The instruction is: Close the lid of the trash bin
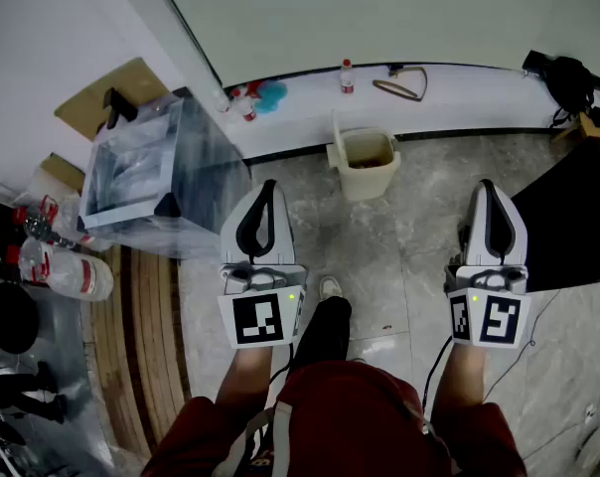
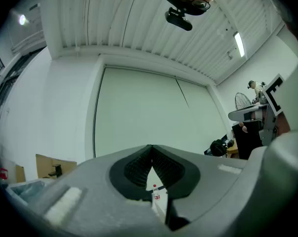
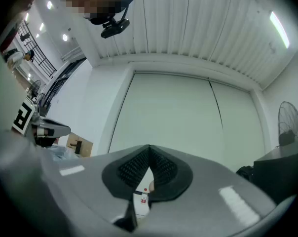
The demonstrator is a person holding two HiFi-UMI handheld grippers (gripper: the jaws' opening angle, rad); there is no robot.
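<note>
Well, in the head view, the open trash bin (image 1: 363, 162) stands by the wall, ahead between my left gripper (image 1: 268, 192) and right gripper (image 1: 489, 192). In the left gripper view, my jaws are together and empty. In the right gripper view, likewise.

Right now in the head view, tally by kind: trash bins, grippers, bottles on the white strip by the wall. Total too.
Trash bins: 1, the trash bin, lid up.
Grippers: 2, the left gripper and the right gripper.
Bottles on the white strip: 2, the upright bottle and the second bottle beside a blue thing.
Total: 5
</note>
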